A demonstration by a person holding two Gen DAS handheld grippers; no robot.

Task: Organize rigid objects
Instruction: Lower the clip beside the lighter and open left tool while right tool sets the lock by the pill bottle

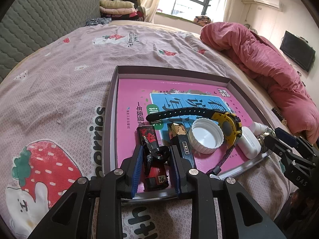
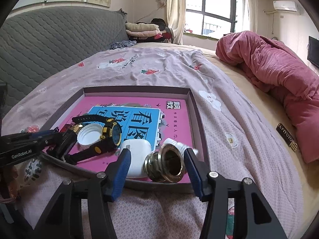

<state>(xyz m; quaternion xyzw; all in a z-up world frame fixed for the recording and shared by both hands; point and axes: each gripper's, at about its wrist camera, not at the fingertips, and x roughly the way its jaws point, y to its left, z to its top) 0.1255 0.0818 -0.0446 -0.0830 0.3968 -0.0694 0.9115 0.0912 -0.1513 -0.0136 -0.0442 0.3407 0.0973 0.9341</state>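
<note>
Watch (image 1: 229, 126), cap (image 1: 206, 137), lighters (image 1: 149, 137) in tray (image 1: 111, 107).

One tray (image 2: 196, 117), one pink book (image 2: 175, 119), one watch (image 2: 111, 134), one white cap (image 2: 89, 136), one earbud case (image 2: 137, 155), two lighters (image 1: 148, 137), one metal fitting (image 2: 165, 164)

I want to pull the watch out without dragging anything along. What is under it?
The watch lies on the pink book lining the shallow box, strap arching beside the white cap. Whatever lies beneath its yellow case is hidden.

Tray (image 2: 196, 107) far half free, near edge crowded.
</note>
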